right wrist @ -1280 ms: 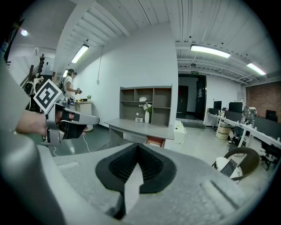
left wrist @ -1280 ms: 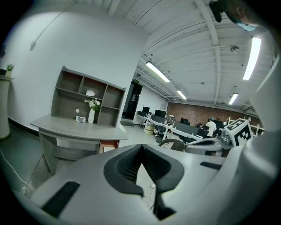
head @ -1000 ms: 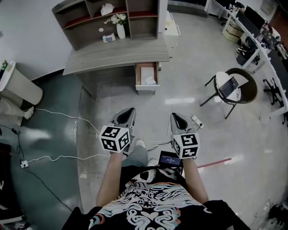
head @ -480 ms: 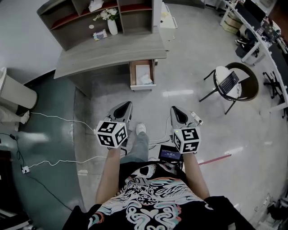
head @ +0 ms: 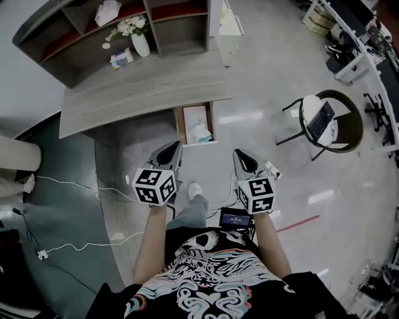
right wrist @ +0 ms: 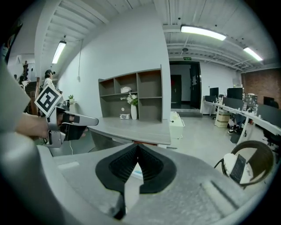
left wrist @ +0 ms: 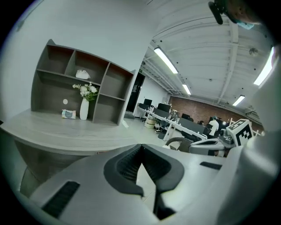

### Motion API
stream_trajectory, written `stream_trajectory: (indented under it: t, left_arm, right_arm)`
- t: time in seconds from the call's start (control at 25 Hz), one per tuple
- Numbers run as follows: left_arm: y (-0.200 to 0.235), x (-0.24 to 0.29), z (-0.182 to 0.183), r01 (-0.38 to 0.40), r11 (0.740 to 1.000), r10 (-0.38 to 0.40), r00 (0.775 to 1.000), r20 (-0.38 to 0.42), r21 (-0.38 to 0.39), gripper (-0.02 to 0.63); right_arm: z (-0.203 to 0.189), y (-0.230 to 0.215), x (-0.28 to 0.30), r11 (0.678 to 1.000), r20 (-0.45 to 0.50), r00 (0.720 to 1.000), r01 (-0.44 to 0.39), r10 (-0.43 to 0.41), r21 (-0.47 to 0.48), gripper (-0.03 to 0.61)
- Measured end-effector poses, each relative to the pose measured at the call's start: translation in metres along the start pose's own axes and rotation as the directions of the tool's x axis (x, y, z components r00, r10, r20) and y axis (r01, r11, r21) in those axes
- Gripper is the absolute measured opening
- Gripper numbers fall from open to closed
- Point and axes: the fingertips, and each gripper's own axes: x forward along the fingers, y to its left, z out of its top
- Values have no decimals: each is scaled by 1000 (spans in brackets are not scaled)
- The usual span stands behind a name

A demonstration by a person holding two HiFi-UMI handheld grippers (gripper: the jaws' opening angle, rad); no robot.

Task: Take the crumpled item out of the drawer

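You had stepped nearer the grey wooden worktop (head: 137, 93), bringing its open wooden drawer (head: 181, 125), crumpled white item (head: 201, 133) inside, just ahead of left tongs (head: 174, 147) and right tongs (head: 237, 154), both pinched together, empty.

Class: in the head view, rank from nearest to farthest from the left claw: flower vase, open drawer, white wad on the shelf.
1. Open drawer, just ahead of the left claw, under the desk edge.
2. Flower vase, on the desk, farther back.
3. White wad, upper compartment of the shelf, farthest.
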Motion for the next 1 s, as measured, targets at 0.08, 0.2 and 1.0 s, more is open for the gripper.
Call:
stream_trajectory:
  t: [0.08,0.2,1.0]
  left_arm:
    - [17,21,12,8,1000,-8,1000,-13,1,3]
    - [39,48,25,24,1000,-24,999,-35,3,3]
    - [86,107,40,48,999,-48,995,-84,4,3]
  right_arm:
    - [9,-5,25,1000,-16,1000,1,-1,4,5]
    - [19,-12,59,1000,-48,999,7,-8,-8,5]
    - [42,-42,135,999,-78,997,-10,13,44,5]
